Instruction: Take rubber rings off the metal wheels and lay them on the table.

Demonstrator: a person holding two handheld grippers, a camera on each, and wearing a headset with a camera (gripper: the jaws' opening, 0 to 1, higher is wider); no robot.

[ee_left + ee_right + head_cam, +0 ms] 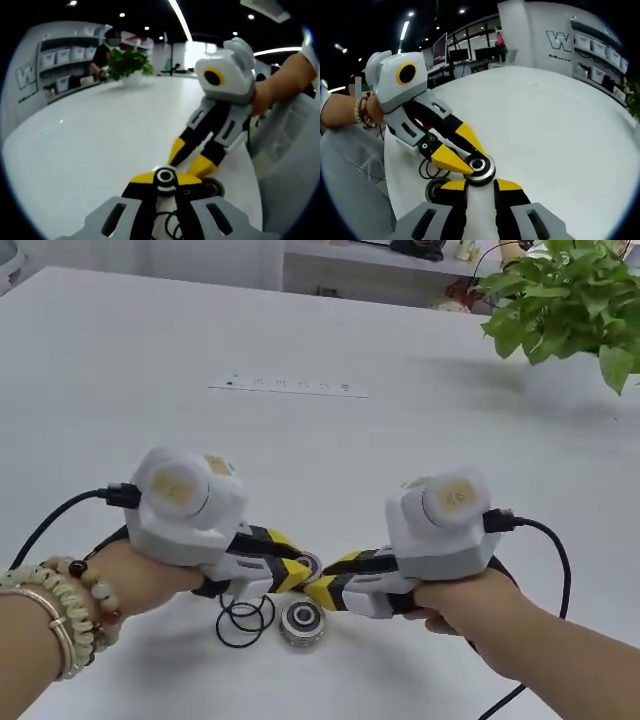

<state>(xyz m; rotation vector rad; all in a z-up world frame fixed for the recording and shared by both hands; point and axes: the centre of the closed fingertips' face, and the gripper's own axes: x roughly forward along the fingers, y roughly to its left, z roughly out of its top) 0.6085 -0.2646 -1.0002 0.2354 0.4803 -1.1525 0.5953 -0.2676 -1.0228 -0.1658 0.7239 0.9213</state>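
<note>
A white table (pixel 300 340) spreads across the head view, with a leafy plant (pixel 565 300) at the upper right. At lower left the left gripper (pixel 290 570) is clenched on a metal wheel (pixel 309 564) at lower centre. The right gripper (pixel 322 590) meets that wheel from the lower right, jaws a little apart (whether they pinch it I cannot tell). Just below, a second wheel (pixel 302 624) lies on the table beside loose rubber rings (pixel 243 618).
</note>
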